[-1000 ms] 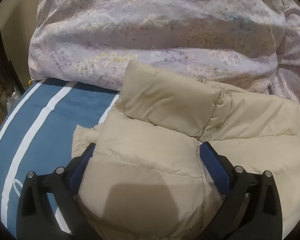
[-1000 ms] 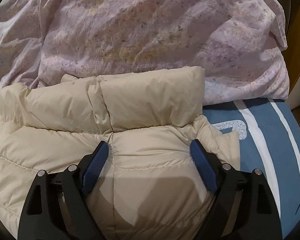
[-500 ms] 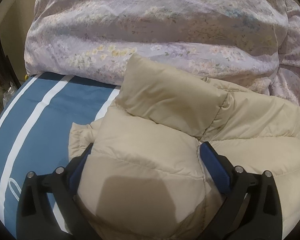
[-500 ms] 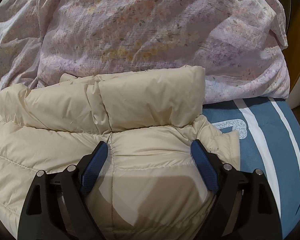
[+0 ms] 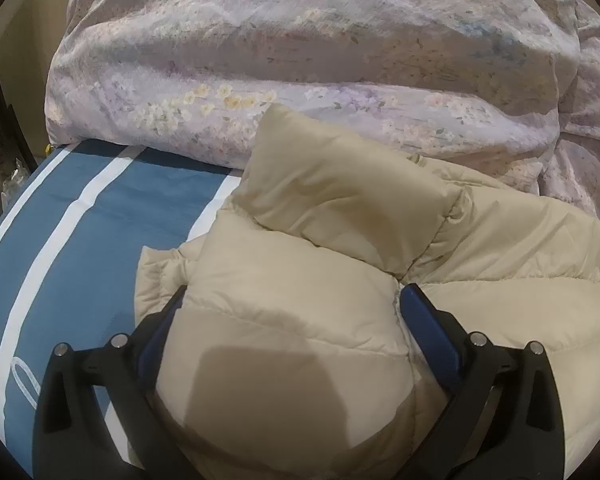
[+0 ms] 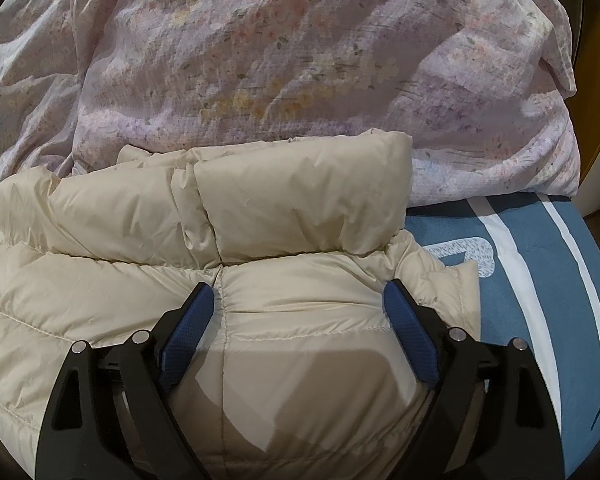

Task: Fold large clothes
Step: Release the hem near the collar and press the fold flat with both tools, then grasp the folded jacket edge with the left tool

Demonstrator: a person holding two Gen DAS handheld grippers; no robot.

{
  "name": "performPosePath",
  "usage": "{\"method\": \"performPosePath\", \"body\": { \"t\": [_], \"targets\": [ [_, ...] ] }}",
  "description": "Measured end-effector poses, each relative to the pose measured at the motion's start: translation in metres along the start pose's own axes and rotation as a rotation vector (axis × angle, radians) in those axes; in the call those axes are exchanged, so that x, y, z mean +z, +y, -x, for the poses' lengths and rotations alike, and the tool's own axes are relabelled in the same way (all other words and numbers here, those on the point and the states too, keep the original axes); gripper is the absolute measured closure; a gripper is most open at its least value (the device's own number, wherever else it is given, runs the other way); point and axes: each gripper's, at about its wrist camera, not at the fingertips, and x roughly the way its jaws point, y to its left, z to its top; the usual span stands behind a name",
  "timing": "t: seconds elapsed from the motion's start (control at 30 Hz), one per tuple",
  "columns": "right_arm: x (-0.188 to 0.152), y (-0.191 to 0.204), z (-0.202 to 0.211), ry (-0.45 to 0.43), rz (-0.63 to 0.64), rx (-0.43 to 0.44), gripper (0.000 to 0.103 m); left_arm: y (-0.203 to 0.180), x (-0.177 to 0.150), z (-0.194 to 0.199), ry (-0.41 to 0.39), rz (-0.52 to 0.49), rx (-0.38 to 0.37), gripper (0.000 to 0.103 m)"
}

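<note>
Bed sheet [image 5: 100,216], blue with white stripes, spread flat underneath everything and showing bare at the outer edge in each wrist view [image 6: 540,264]. Floral lilac duvet [image 5: 300,60] heaped across the far side, bunched and creased, its lower edge touching the jacket's collar [image 6: 280,60]. Cream puffer jacket [image 5: 320,320] lying on the sheet just in front of the duvet, quilted panels up, the padded collar [image 5: 340,212] folded over toward the camera [image 6: 300,200]; a thinner quilted layer pokes out from under the body at both sides. Left gripper [image 5: 292,320] low over the jacket's left shoulder area, jaws wide apart with a puffed panel bulging between the blue pads [image 5: 432,332]; probably pressing into the fabric, though contact under the panel is hidden. Right gripper [image 6: 300,316] likewise spread wide, straddling the panel just below the collar, blue pads [image 6: 410,336] flanking it without pinching.
</note>
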Motion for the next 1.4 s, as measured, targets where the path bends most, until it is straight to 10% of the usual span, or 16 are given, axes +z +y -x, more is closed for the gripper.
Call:
{"method": "performPosePath", "body": {
  "t": [0.4, 0.63, 1.1, 1.4],
  "targets": [
    [0.008, 0.001, -0.012, 0.035, -0.003, -0.014, 0.011, -0.003, -0.009, 0.013, 0.016, 0.008, 0.047, 0.002],
    [-0.033, -0.033, 0.076, -0.015, -0.108, 0.07, 0.004, 0.037, -0.052, 0.091, 0.005, 0.085, -0.067, 0.002],
    [-0.105, -0.093, 0.087, 0.097, -0.4, 0.236, 0.013, 0.071, -0.115, 0.11, 0.095, 0.253, -0.201, 0.018],
    [-0.112, -0.088, 0.098, 0.098, -0.399, 0.372, 0.076, 0.065, -0.123, 0.113, 0.101, 0.364, -0.316, 0.081]
  ]
}}
